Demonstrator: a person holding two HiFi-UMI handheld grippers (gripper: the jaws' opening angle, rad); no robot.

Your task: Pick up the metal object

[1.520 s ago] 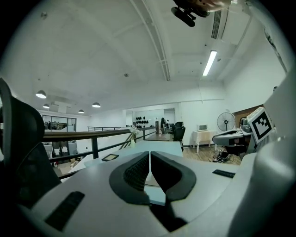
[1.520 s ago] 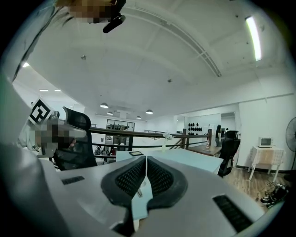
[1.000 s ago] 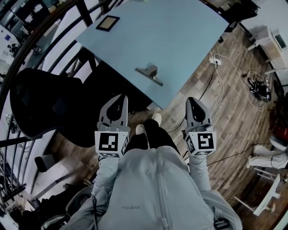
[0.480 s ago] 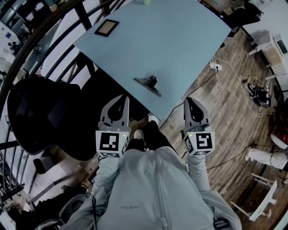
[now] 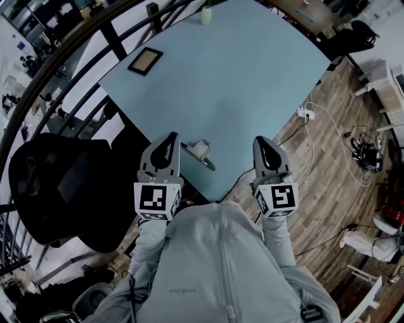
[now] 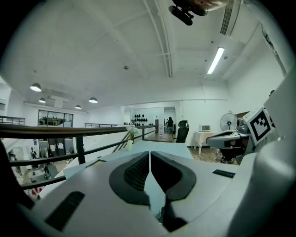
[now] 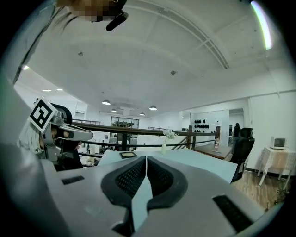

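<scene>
Metal object point(image 5: 199, 153): grey, a long flat bar with a raised clip-like handle, lying by the surface's point(image 5: 252, 76) near edge; my left tongs point(image 5: 169, 136) and right tongs point(image 5: 262, 140) are pressed together, empty.

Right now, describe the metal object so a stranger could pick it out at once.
Start at the big pale blue table. Near its closest edge, beside the left gripper, lies the metal object. It alone is shiny, a grey bar with a raised clip; the dark frame and vase sit far back.

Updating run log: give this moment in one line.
left hand-held gripper: shut, empty | right hand-held gripper: shut, empty | grey metal object: on pale-blue table
</scene>
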